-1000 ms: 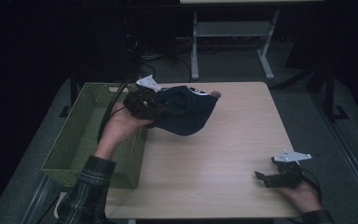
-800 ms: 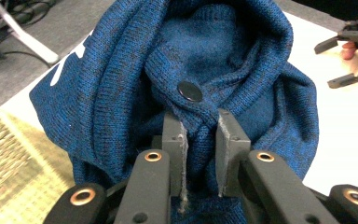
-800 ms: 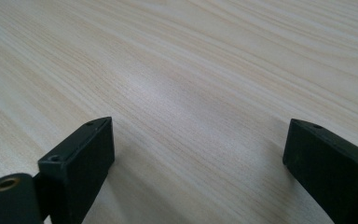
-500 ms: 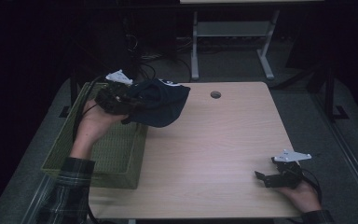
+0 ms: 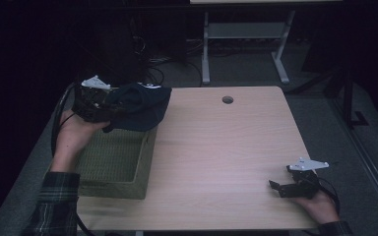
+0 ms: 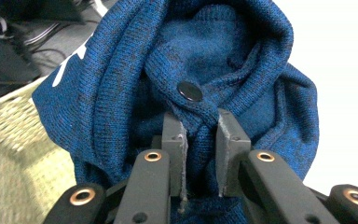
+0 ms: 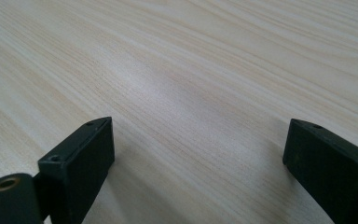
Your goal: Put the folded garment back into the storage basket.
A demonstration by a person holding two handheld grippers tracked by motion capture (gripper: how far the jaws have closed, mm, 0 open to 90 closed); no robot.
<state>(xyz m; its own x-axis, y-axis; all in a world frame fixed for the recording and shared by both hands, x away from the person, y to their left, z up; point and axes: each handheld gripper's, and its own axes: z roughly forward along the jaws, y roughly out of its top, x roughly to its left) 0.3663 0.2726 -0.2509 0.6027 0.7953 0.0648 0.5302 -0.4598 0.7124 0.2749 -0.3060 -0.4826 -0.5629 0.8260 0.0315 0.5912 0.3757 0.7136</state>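
we are finding the right gripper (image 5: 295, 184) resting on the table (image 5: 216, 147) at its near right, jaws wide and empty. farther left, the left gripper (image 6: 200, 140) is pinching a blue knit garment (image 5: 140, 105), bunched and hanging rightward over the green basket (image 5: 115, 164).

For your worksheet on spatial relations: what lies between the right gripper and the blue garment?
In the high view, bare wooden table separates the right gripper from the blue garment.
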